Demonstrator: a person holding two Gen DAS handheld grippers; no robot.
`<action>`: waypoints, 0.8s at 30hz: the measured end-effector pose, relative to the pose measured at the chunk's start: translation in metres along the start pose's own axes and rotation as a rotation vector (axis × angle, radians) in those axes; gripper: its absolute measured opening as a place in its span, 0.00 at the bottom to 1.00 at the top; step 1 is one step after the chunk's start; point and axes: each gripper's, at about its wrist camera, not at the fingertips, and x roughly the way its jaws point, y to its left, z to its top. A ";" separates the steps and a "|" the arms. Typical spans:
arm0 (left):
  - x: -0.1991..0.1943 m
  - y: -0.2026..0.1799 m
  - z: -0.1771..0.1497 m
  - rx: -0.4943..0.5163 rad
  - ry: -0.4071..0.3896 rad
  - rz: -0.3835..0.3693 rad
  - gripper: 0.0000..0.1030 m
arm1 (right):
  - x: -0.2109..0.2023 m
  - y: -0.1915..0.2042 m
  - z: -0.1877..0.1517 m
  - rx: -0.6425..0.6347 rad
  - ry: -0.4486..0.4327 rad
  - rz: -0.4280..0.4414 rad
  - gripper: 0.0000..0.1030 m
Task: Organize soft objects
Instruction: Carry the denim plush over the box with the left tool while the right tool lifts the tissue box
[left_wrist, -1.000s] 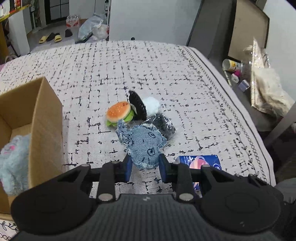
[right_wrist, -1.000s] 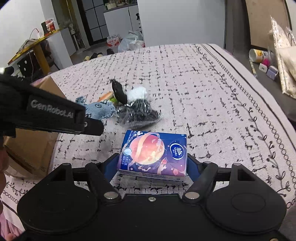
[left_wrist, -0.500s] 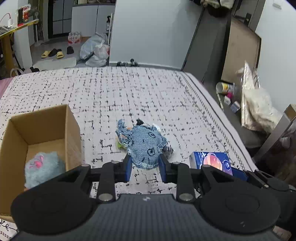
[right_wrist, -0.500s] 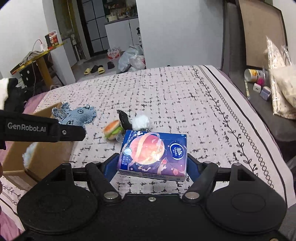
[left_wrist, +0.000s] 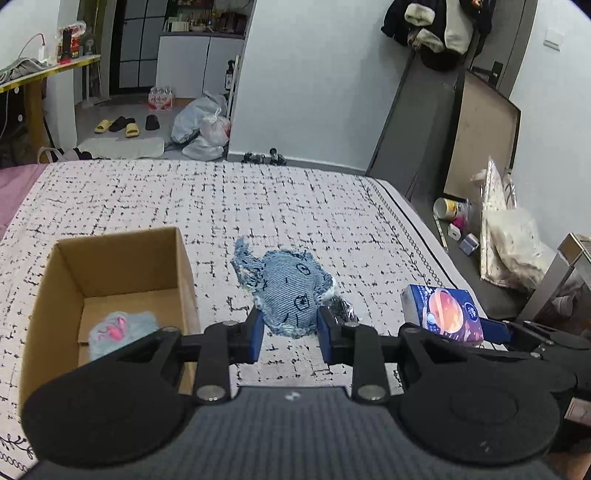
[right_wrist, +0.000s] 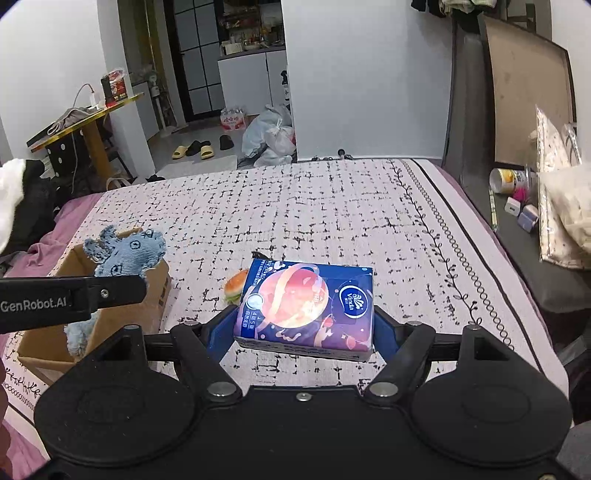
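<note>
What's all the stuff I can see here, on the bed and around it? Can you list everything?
denim plush toy: one, blue, lifted above the bed, clamped in the left gripper
tissue pack: one, dark blue with an orange planet, clamped in the right gripper
cardboard box: one, brown, open, on the bed's left side
fluffy toy: one, pale blue with pink, inside the box
burger toy: one, orange and green, on the bed, partly hidden behind the tissue pack
bedspread: one, white with black marks
slippers: several, yellow and black, on the far floor
plastic bags: a few, whitish, by the far wall
left hand-held gripper: one, black with blue pads
right hand-held gripper: one, black with blue pads
</note>
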 end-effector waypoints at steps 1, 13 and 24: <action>-0.002 0.003 0.000 -0.006 -0.006 -0.001 0.28 | -0.001 0.002 0.002 -0.004 -0.002 0.001 0.70; -0.017 0.041 0.005 -0.067 -0.046 0.037 0.28 | -0.002 0.027 0.018 -0.046 -0.024 0.034 0.70; -0.025 0.094 0.002 -0.138 -0.017 0.104 0.28 | 0.002 0.061 0.027 -0.097 -0.025 0.079 0.70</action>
